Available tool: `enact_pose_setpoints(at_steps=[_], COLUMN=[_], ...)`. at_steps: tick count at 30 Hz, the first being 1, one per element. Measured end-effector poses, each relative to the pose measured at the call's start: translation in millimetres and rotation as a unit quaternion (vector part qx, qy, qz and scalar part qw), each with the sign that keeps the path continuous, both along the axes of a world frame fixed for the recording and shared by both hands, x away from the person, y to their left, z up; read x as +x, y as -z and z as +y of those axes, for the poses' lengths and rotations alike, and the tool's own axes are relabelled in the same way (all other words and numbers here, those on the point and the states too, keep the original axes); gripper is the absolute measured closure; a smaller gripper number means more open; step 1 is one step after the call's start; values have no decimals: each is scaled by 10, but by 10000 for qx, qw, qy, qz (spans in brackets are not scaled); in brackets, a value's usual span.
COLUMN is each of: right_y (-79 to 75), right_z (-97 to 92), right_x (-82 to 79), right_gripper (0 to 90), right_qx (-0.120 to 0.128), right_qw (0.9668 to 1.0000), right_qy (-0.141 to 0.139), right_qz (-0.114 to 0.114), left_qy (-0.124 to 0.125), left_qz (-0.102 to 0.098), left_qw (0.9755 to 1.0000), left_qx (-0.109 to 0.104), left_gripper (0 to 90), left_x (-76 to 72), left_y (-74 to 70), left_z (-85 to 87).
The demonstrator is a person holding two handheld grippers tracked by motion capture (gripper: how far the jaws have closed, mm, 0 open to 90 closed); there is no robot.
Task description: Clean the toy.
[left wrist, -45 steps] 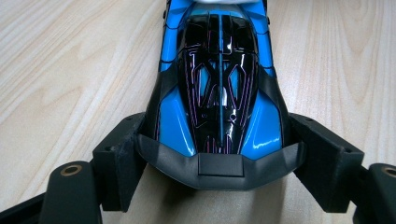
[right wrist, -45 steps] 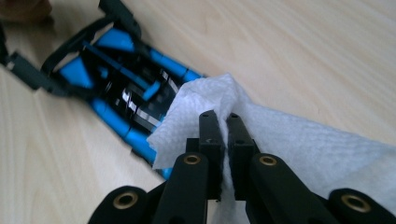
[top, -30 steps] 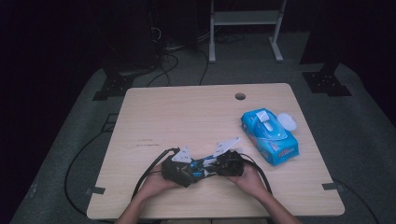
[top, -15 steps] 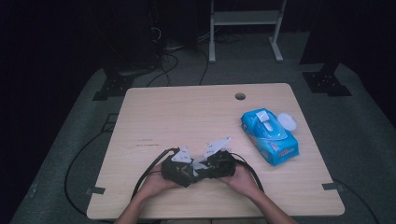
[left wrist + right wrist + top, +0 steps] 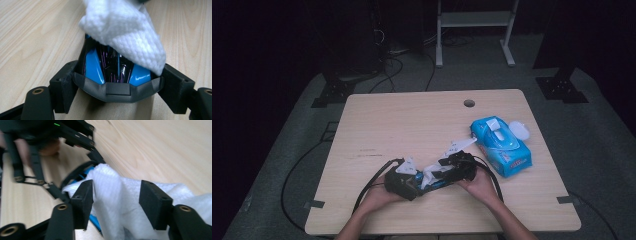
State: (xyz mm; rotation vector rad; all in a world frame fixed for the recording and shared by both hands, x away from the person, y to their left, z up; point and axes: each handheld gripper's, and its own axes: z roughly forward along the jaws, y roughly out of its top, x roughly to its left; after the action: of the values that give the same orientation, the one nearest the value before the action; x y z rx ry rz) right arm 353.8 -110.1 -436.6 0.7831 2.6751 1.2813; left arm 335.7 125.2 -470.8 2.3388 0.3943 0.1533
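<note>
A glossy blue-and-black toy car (image 5: pixel 113 67) lies under a crumpled white wipe (image 5: pixel 125 30)

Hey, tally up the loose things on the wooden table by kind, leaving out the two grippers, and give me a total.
Blue plastic wet-wipe packs: 1
White textured wipe cloths: 1
Glossy blue-and-black handheld objects, clamped in the left gripper: 1
Round white lids beside the pack: 1
Total: 4

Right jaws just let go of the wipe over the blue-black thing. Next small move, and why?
Probably re-grip: the right gripper has just been opening, and the white wipe sits loose between its pads, draped on the blue and black object that the left gripper clamps. Closing lower on the cloth would let wiping resume.
</note>
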Motion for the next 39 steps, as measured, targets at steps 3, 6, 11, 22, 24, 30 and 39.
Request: enact_pose_setpoints(at_steps=[3,6,11,22,24,30,39], right_y=[99,144,183,141,144,118,76], right_z=[54,128,217,41,130,130,-380], right_x=[83,108,121,159,123,98,57], right_gripper=[436,489,690,839,840,844,846], right_qx=[164,199,230,239,350,149,-16], right_qw=[9993,9986,9986,9983,9982,9995,9993], right_qy=[9,50,63,181,11,-26,261], right_qz=[343,492,469,504,491,292,265], left_qy=[8,19,20,48,32,23,-4], left_qz=[-3,-7,6,-8,5,13,65], left_qw=[10000,10000,10000,10000,10000,10000,10000], left_qx=[5,11,29,55,28,0,23], left_gripper=[238,238,238,239,238,239,237], left_x=[3,5,3,10,9,6,9], left_y=[-1,-1,-5,-7,-4,0,-10], left_z=[-6,-7,0,-6,-7,-2,7])
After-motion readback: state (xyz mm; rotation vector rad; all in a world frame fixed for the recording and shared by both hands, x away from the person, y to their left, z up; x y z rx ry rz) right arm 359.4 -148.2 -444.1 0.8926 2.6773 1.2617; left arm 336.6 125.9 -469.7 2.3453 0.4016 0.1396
